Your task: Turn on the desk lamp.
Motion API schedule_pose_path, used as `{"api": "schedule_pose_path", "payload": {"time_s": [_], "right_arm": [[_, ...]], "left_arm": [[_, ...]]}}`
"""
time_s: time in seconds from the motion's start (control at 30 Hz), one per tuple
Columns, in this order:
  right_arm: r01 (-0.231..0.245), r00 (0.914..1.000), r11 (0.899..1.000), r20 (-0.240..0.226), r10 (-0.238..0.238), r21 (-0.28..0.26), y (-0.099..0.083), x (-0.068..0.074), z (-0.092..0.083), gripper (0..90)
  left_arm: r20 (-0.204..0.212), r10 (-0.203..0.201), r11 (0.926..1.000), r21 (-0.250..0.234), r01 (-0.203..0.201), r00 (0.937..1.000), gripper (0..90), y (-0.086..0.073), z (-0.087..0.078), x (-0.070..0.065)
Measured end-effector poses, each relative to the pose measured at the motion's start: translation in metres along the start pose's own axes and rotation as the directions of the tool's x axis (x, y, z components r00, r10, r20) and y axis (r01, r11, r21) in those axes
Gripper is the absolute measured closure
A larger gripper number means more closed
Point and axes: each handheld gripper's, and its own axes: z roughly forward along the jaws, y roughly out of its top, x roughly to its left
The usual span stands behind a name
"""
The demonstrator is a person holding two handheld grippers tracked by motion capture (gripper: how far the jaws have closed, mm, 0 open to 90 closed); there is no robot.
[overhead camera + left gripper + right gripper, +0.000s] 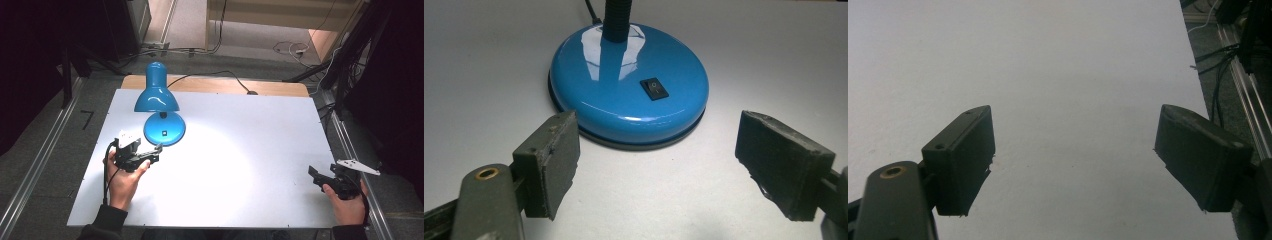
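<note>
A lit blue desk lamp (159, 107) is standing near the white table's (260, 145) far left corner, its glossy base (629, 95) probably heavy and slippery, while the left gripper (656, 165) is gaping wide just before it and the right gripper (1073, 160) is hovering wide open, empty, near the right edge.

A white bench (240, 150) is seen, with a wooden strip (215, 84) along its far edge. Grey carpet (45, 150) lies around it, and metal rails (30, 170) run down both sides. Loose cables (290, 48) are scattered on the floor beyond the bench.
</note>
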Motion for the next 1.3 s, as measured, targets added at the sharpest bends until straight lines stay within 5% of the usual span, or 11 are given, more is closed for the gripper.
{"api": "schedule_pose_path", "payload": {"time_s": [1.3], "right_arm": [[0.004,1.0,1.0,0.0,-0.004,0.001,0.0,0.001,0.0,15.0]], "left_arm": [[0.001,0.023,0.9997,0.001,-0.023,0.9997,18.1,-0.009,-0.019,-0.007]]}}
